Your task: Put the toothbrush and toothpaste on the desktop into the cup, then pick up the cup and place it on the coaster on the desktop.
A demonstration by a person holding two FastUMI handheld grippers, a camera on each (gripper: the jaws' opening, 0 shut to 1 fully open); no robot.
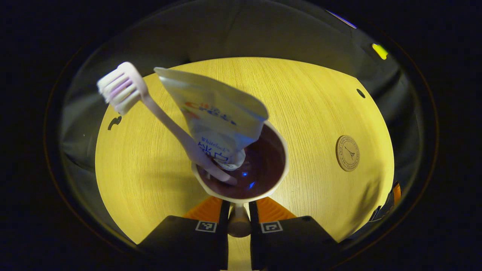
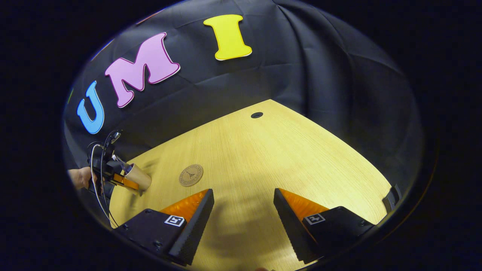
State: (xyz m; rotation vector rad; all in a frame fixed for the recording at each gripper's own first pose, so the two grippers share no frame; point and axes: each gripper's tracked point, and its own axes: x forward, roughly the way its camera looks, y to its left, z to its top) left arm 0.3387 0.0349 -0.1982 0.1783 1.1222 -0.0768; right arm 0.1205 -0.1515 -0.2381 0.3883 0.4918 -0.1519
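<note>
With the toothbrush (image 1: 150,109) and toothpaste (image 1: 214,120) already leaning in the cup (image 1: 260,165), the left gripper (image 1: 238,220) pinches its handle to carry it to the coaster (image 1: 347,153), while the right gripper (image 2: 243,218) waits wide open, empty.

The cup (image 1: 260,165) is cream outside with a dark brown inside. In it, the toothbrush (image 1: 150,109) is white with pale pink among its bristles, and the toothpaste (image 1: 214,113) tube is white with blue and red print. At three o'clock from the cup, the round coaster (image 1: 347,153) is tan with a dark tower emblem. The desktop (image 1: 301,98) is pale yellow wood grain.
</note>
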